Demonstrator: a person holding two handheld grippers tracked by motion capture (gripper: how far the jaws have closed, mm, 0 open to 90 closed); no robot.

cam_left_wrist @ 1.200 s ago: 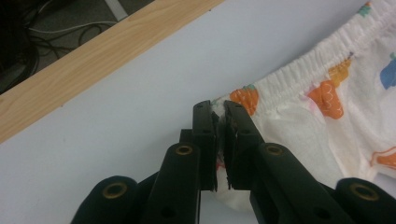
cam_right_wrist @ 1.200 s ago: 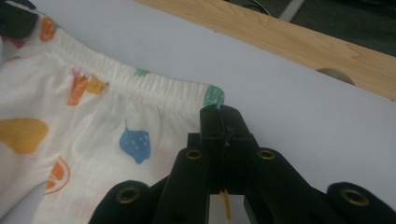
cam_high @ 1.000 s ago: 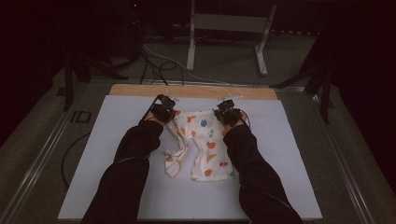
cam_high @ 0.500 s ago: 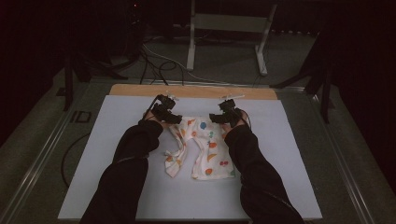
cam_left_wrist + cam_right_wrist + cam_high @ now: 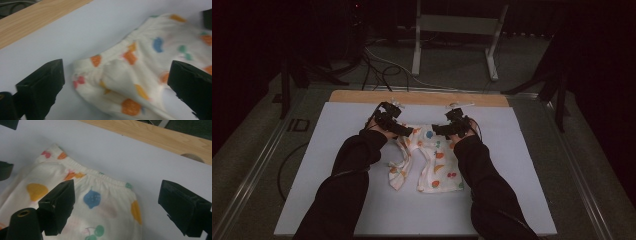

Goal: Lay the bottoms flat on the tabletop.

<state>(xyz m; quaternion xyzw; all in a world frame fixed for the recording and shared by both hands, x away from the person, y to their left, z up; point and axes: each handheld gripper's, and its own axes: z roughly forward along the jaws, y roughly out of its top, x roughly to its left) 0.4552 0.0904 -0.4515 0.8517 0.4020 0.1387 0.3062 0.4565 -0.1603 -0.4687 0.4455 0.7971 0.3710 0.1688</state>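
Fruit-print trousers between open tools.

The soft cream cloth pants lay on a smooth matt white sheet, bare wood strip at twelve o'clock.

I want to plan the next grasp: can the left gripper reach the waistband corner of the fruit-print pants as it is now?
Probably yes. The left gripper has its jaws open on either side of the waistband corner of the fruit-print pants, and nothing lies between.

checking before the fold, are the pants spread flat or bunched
Partly bunched: the pants lie on the mat, right leg flat, left leg twisted and crumpled.
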